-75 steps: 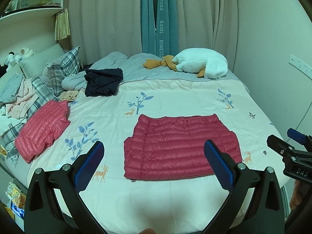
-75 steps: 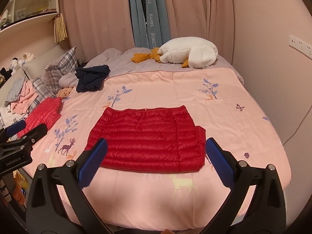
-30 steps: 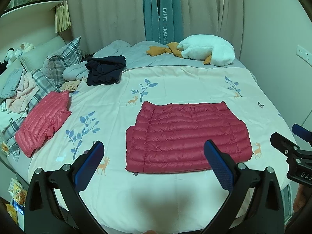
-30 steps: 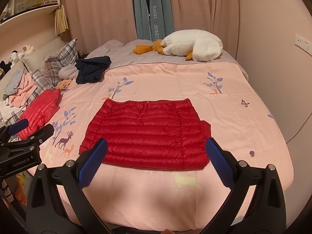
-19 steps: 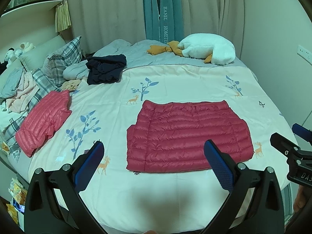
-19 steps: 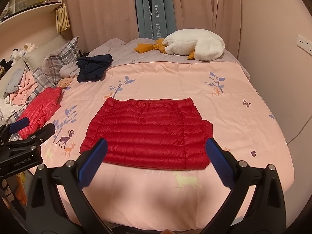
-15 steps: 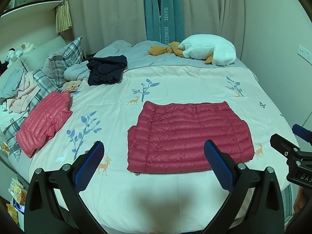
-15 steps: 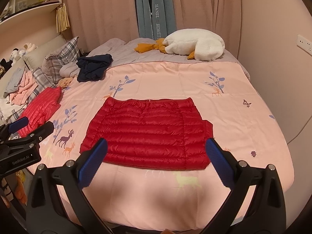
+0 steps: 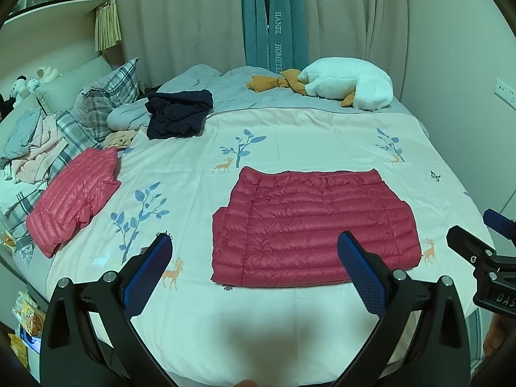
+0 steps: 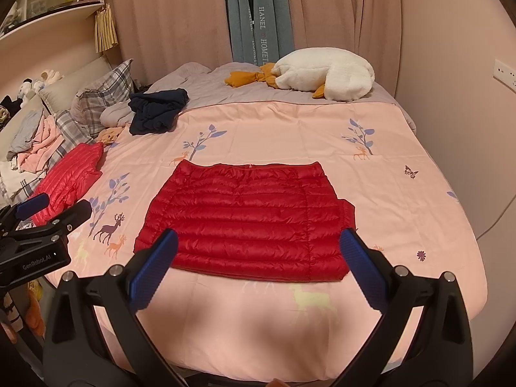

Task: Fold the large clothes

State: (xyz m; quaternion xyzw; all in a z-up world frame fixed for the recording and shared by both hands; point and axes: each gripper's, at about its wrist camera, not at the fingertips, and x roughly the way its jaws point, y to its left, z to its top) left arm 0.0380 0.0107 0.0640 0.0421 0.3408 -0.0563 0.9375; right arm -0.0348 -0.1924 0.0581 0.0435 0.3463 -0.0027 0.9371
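Observation:
A red quilted down jacket (image 9: 314,225) lies folded into a flat rectangle in the middle of the bed; it also shows in the right wrist view (image 10: 248,219). My left gripper (image 9: 254,271) is open and empty, held above the bed's near edge, short of the jacket. My right gripper (image 10: 258,264) is open and empty, also above the near edge. Each gripper shows at the edge of the other's view: the right one (image 9: 483,251), the left one (image 10: 42,222).
A second folded pink-red down jacket (image 9: 72,200) lies at the bed's left. A dark navy garment (image 9: 177,117), plaid pillows (image 9: 106,96), a clothes pile (image 9: 29,142) and a white goose plush (image 9: 348,82) lie at the back. A wall stands on the right.
Both grippers have drifted slightly forward and to the left over the bed's near edge, so the jacket sits a little further right in view. Both stay open. The jacket has not moved.

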